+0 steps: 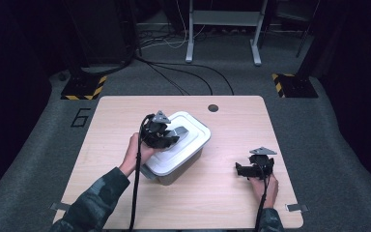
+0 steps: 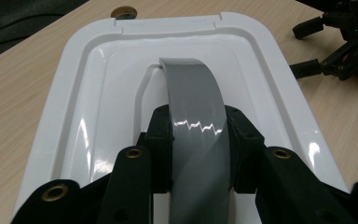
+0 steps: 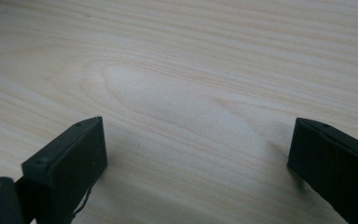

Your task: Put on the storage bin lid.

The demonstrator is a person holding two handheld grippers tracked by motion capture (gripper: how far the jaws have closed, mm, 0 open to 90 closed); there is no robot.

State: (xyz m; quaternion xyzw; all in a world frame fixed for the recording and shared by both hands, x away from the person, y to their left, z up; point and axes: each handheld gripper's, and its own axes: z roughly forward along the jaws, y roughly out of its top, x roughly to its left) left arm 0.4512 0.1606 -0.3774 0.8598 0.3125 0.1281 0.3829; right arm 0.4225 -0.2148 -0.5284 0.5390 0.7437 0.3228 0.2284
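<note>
Lab: hazard-taped stands [image 1: 83,87], floor cables [image 1: 183,72]

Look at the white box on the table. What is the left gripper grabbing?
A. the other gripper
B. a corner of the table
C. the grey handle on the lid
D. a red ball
C: in the left gripper view the left gripper has its black jaws closed on either side of the grey handle, which arches up from the white lid.

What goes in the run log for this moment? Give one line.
left gripper: shut on grey handle | white lidded box: on table | right gripper: open, above bare wood
</note>
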